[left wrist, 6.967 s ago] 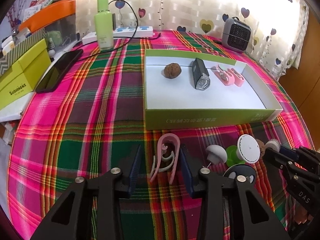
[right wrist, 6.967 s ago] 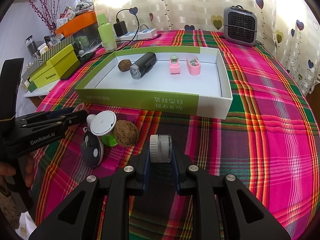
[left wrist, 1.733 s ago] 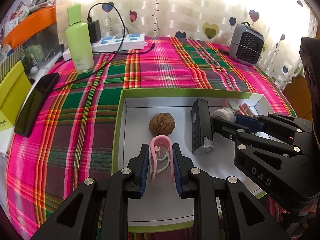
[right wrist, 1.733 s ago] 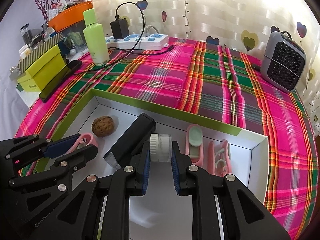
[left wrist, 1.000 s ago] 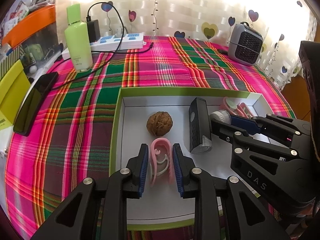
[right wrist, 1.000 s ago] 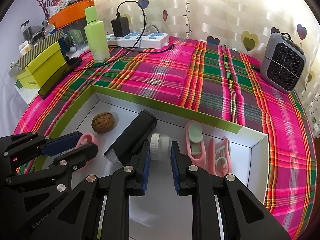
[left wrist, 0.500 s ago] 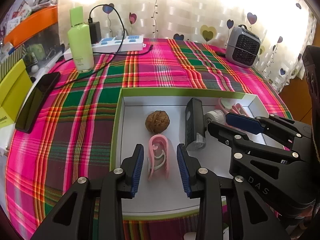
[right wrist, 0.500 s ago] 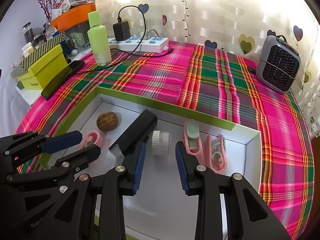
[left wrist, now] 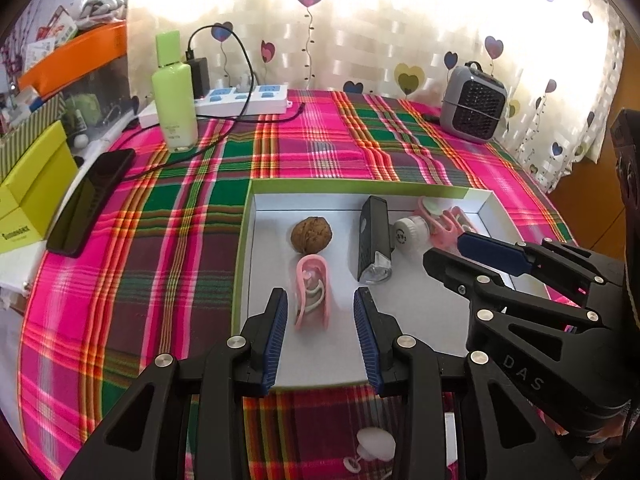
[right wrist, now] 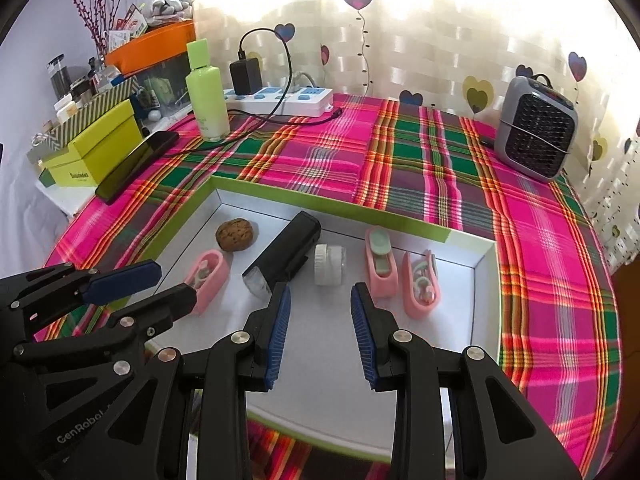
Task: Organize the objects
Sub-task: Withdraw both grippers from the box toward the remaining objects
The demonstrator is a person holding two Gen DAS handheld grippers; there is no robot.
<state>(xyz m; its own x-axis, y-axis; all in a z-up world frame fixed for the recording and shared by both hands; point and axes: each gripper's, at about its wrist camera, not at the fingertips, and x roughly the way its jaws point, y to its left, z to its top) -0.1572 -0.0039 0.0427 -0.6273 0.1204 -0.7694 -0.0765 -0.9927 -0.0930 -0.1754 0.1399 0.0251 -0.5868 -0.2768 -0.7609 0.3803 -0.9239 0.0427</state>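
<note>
Lower centre of the left wrist view: we are seeing the left gripper (left wrist: 320, 304) standing apart, its jaws having just been opening, the pink clip (left wrist: 313, 291) lying free between them on the tray floor. Lower centre of the right wrist view: we are seeing the right gripper (right wrist: 320, 300) likewise spread, just opened, the white jar (right wrist: 329, 264) resting on its side just beyond its tips. Mid-frame, the green-rimmed tray (right wrist: 486, 312) is also holding a black flashlight (right wrist: 286, 258), a walnut (right wrist: 235, 234) and two pink cases (right wrist: 400, 276). Upper left, a green bottle (right wrist: 206, 94) is standing upright.
</note>
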